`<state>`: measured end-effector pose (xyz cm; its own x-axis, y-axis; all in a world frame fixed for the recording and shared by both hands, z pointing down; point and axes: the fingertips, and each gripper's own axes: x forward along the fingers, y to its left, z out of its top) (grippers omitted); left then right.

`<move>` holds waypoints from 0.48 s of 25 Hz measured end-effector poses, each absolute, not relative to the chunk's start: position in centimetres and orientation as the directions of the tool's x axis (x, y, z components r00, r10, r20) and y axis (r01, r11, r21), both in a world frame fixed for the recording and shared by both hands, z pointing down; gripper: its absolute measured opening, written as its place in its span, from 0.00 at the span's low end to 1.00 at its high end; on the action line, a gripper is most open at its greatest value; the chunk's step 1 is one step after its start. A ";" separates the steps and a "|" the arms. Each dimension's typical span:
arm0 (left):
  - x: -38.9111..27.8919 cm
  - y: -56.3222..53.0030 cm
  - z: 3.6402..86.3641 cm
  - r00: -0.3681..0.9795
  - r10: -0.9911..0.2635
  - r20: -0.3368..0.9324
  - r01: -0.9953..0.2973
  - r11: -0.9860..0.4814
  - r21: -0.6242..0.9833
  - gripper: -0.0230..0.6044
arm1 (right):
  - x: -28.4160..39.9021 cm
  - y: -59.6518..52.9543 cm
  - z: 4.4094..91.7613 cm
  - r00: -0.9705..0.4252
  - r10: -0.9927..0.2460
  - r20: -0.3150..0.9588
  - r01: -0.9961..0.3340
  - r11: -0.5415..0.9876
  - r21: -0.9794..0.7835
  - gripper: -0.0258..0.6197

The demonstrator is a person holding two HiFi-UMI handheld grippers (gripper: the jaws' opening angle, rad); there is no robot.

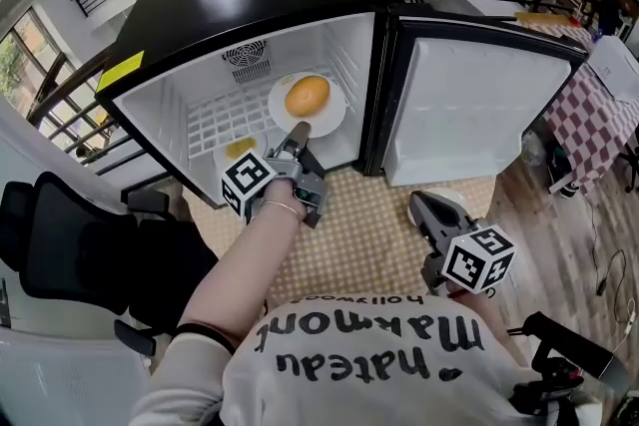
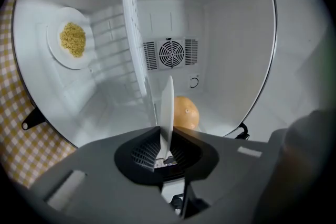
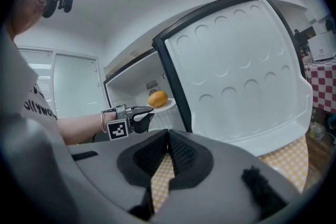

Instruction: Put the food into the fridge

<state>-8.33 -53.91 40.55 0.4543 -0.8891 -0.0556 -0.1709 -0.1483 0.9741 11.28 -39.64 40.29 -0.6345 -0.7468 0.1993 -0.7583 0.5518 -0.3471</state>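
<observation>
The small fridge (image 1: 170, 105) stands open. On its wire shelf (image 1: 225, 120) rests a white plate (image 1: 329, 120) with a round orange food (image 1: 308, 96). My left gripper (image 1: 299, 130) reaches in at the plate's near rim. In the left gripper view that rim (image 2: 167, 107) stands edge-on between the jaws of the left gripper (image 2: 166, 140), with a thin dark gap beside it, and the orange food (image 2: 185, 113) lies behind. A second plate (image 2: 58, 52) of yellow food (image 2: 73, 39) sits on the level below. My right gripper (image 1: 424, 205) hangs shut and empty over the mat, outside the fridge.
The fridge door (image 1: 479, 105) swings wide open to the right. A yellow checked mat (image 1: 369, 234) covers the floor in front. A black office chair (image 1: 60, 244) is at the left, and a red checked tablecloth (image 1: 589, 125) at the right. A fan vent (image 2: 170, 53) marks the fridge's back wall.
</observation>
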 end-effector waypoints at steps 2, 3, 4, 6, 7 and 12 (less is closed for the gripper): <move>-8.2 -54.6 41.0 0.449 -0.892 -0.045 -0.168 -0.134 0.977 0.09 | 11.5 -40.0 40.5 -0.635 -0.746 0.202 -0.758 0.550 -0.352 0.06; -8.2 -54.8 41.2 0.447 -0.894 -0.044 -0.160 -0.129 0.979 0.08 | 11.7 -40.2 40.5 -0.636 -0.745 0.203 -0.757 0.549 -0.355 0.06; -8.1 -55.0 41.3 0.443 -0.895 -0.046 -0.150 -0.124 0.981 0.07 | 11.7 -40.4 40.6 -0.638 -0.743 0.204 -0.755 0.550 -0.357 0.06; -8.0 -55.4 41.4 0.433 -0.900 -0.051 -0.126 -0.117 0.985 0.07 | 11.7 -40.5 40.9 -0.645 -0.735 0.207 -0.749 0.556 -0.361 0.06; -8.0 -55.6 41.5 0.427 -0.903 -0.054 -0.111 -0.112 0.987 0.08 | 11.7 -40.6 41.0 -0.649 -0.731 0.210 -0.746 0.558 -0.362 0.06; -8.4 -56.6 41.6 0.405 -0.912 -0.057 -0.053 -0.085 0.995 0.08 | 11.9 -40.9 41.4 -0.656 -0.721 0.221 -0.741 0.562 -0.367 0.06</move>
